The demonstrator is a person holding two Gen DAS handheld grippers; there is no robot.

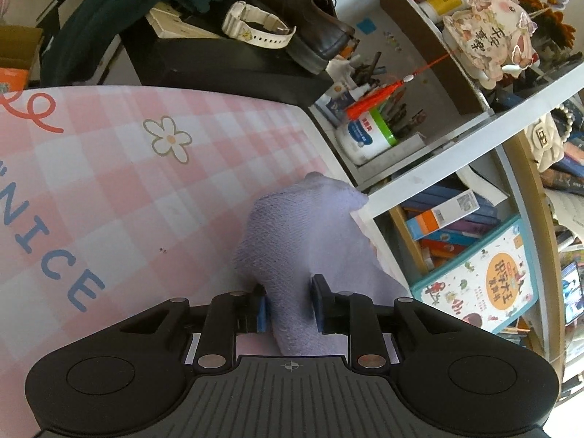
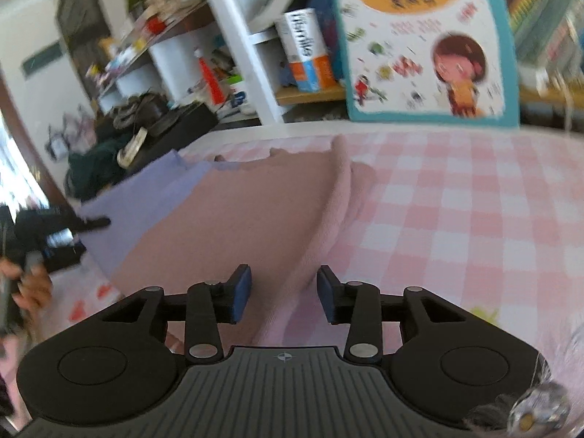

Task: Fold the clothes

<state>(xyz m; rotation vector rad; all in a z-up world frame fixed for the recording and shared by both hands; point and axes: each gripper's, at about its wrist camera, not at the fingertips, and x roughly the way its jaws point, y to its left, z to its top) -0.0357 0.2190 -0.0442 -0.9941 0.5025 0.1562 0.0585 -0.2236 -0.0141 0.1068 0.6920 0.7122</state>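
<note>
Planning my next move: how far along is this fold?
Done: no finished fold shows; the pink cloth lies spread on the checked mat with one raised ridge. In hand: the left gripper pinches the lilac cloth; the ridge runs between the right gripper fingers, grip unclear. Left: the folding itself.

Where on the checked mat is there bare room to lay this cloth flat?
Bare: the checked mat left of the lilac cloth, around the flower print. Crowded: the black box with shoe and watch, and the shelves.
</note>
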